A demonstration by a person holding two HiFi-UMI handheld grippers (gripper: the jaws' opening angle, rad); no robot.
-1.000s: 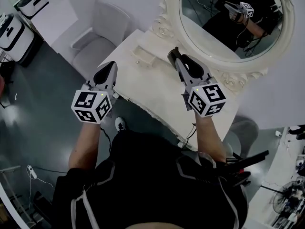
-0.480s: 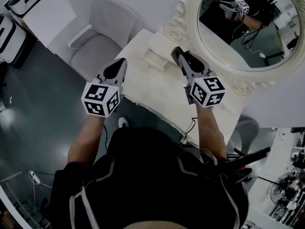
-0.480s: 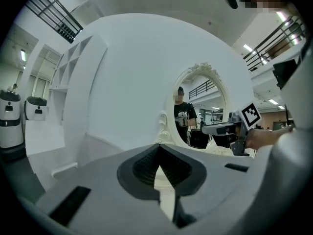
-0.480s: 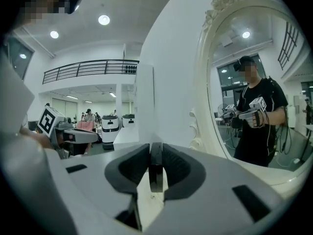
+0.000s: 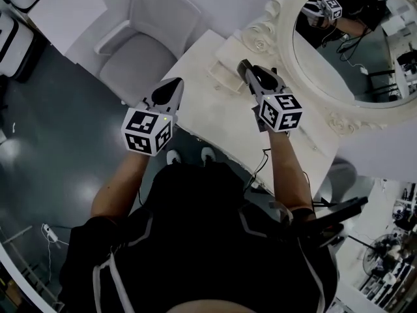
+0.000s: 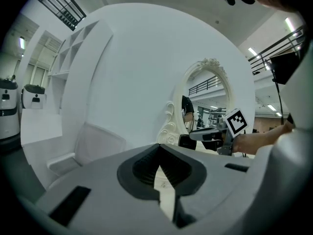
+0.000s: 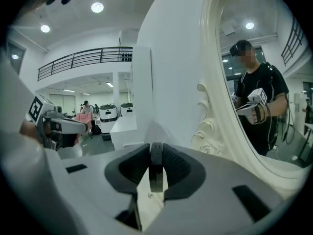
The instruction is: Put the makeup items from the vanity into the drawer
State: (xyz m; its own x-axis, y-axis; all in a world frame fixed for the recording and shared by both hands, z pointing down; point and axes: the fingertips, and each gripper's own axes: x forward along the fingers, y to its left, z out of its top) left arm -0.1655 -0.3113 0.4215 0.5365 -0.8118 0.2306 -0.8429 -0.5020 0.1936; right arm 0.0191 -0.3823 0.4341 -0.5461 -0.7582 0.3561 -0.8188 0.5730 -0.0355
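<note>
Two tools are out over the white tabletop (image 5: 208, 119) of a vanity, one in each of the person's hands. The left hand-held gripper (image 5: 174, 82) hangs above the near left edge of the tabletop, its tip pointing toward the wall. In the left gripper view its dark ribbed pads (image 6: 146, 168) come together at the tips, with nothing between them – only a sliver of tabletop shows through lower down.

The right hand-held gripper (image 5: 244, 65) is further in, close under the ornate frame of the oval mirror (image 5: 365, 44). Its own view shows the pads pinching a dark slim item (image 7: 155, 173), narrow and standing upright in the gap; what kind of makeup piece it is cannot be made out. The jaws are only as far apart as that item is wide.

Just beside the right hand-held gripper's tip, on its left in the head view, a small drawer (image 5: 223, 77) – pale and shallow – sits at the back of the tabletop near the carved scrolls of the mirror frame.

A light grey armchair (image 5: 140, 41) stands on the dark glossy floor (image 5: 58, 142) to the left of the vanity. The mirror reflects the person (image 7: 257, 106) and a marker cube.
</note>
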